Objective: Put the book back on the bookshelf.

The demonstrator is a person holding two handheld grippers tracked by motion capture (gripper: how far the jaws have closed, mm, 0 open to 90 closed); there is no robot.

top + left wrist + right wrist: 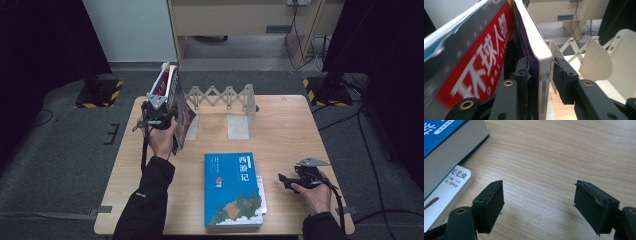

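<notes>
Blue-covered book (232,190), red-and-grey magazine (471,60), white-edged purple book (534,47), pale wood-grain table (554,152), black claws

My high view is dim at its dark edges, the pale wooden table (280,125) evenly lit. Up close, the red-and-grey magazine cover (474,62) blurs; the table grain stays sharp.

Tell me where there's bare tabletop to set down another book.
Free: the wooden table right of the white accordion book rack, and the near-left corner beside the blue book. Crowded: the back-left, where the left gripper has books at the rack's end.
</notes>
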